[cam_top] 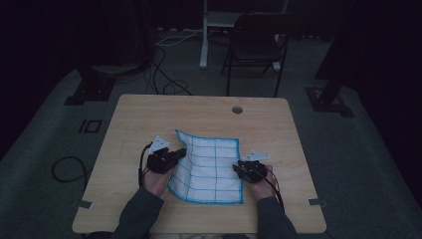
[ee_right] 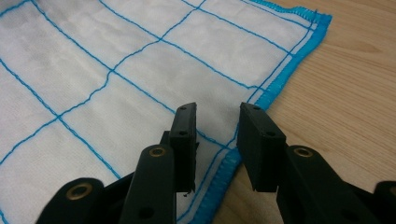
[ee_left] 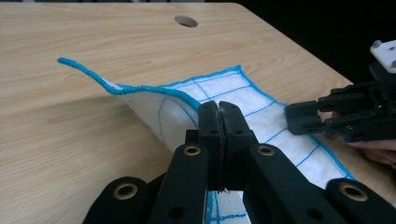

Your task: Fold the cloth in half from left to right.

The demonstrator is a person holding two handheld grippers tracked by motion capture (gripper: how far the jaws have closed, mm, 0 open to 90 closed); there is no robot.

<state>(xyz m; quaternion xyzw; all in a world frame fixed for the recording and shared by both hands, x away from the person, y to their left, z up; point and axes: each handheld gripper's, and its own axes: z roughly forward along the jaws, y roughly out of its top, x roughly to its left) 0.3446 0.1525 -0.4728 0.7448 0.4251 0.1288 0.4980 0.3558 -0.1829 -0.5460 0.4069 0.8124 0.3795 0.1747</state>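
Observation:
A white cloth [cam_top: 209, 164] with a blue grid and blue hem lies on the wooden table [cam_top: 199, 109], near the front. My left gripper [cam_top: 181, 152] is at the cloth's left edge. In the left gripper view its jaws [ee_left: 219, 112] are shut on that edge of the cloth [ee_left: 233, 88], and the hem curls up off the wood. My right gripper [cam_top: 238, 168] is at the cloth's right edge. In the right gripper view it [ee_right: 217, 116] stands open just above the hem of the cloth [ee_right: 93, 70], with nothing pinched. The right gripper [ee_left: 299, 116] also appears in the left gripper view.
A round cable hole [cam_top: 237, 109] sits near the table's far edge. A dark folding chair [cam_top: 256, 40] stands beyond the table. Cables [cam_top: 69, 169] lie on the floor at the left. Bare wood [cam_top: 149, 119] surrounds the cloth.

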